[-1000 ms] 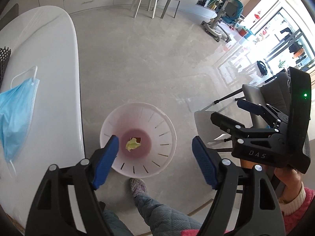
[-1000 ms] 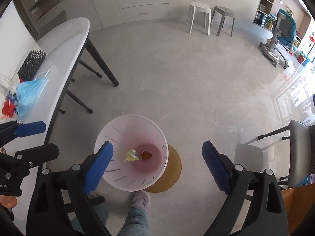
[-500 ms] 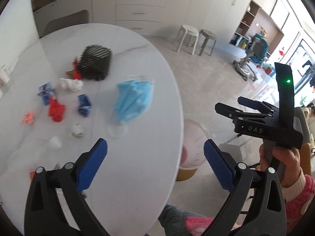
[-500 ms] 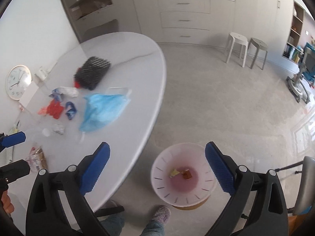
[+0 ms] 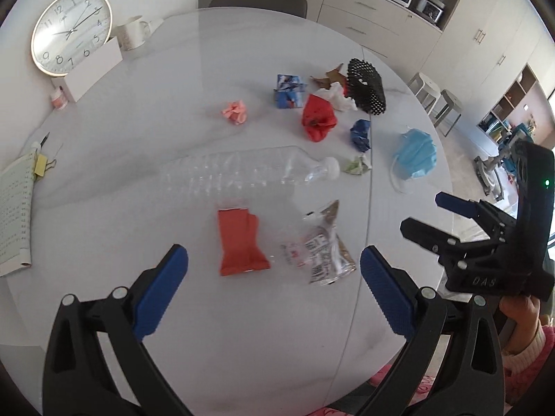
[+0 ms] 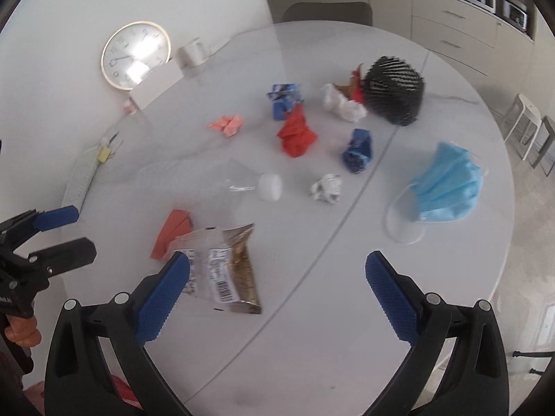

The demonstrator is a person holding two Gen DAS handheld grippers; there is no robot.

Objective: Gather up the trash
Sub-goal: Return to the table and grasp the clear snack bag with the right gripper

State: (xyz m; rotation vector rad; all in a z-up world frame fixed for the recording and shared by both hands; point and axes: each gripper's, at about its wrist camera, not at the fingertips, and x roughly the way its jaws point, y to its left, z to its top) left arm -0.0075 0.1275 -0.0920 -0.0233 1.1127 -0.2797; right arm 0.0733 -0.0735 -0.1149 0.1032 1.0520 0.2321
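Trash lies scattered on the white round table [image 5: 242,329]: a clear plastic bottle [image 5: 242,173] on its side, a red packet [image 5: 239,242], a clear and silver snack wrapper [image 5: 322,246], a blue face mask [image 5: 414,154], and red [image 5: 317,118], blue [image 5: 360,135] and pink [image 5: 236,111] crumpled papers. My left gripper [image 5: 274,260] hovers open above the red packet and wrapper, holding nothing. My right gripper [image 6: 277,263] hangs over the table's near part beside the wrapper [image 6: 229,270]; its jaws are opening with nothing between them.
A black mesh holder [image 5: 366,86], a white tissue [image 5: 341,98] and a small blue carton [image 5: 289,92] sit farther back. A wall clock [image 5: 69,31], a mug [image 5: 133,33] and a white box [image 5: 93,69] stand at the far left, a notebook [image 5: 15,215] at the left edge. Stools [image 5: 437,100] stand beyond the table.
Both grippers have swung from over the pink bin on the floor to above the table's trash. The bin has left both views, and both pairs of jaws stand wider.
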